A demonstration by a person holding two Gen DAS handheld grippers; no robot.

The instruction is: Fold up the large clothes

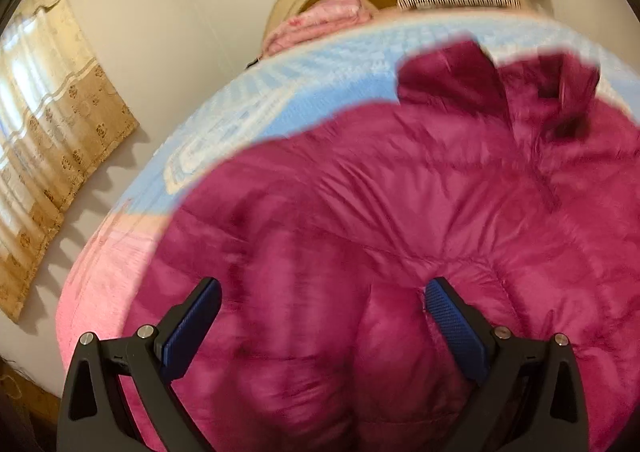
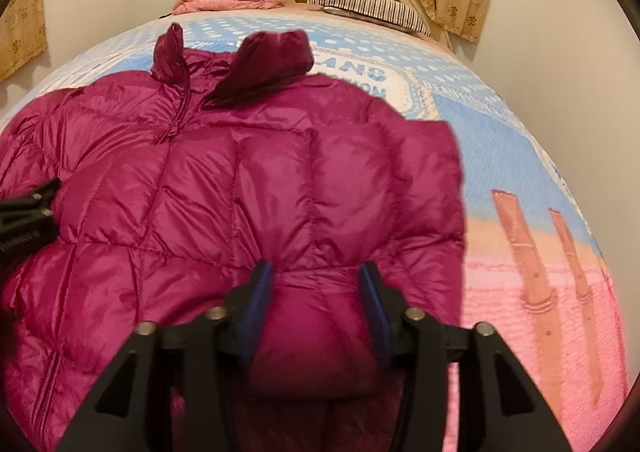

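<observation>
Right gripper pinches a jacket sleeve to fold it inward; left gripper hovers spread apart, holding nothing, above the bed.

Warm indoor light, fisheye-bent edges — left view motion-blurred, right view sharper.

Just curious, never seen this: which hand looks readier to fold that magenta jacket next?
Probably the right. The right gripper has its jaws closed around a puffy fold of the jacket, a sleeve by the look of it. The left gripper is wide open, holding nothing.
</observation>
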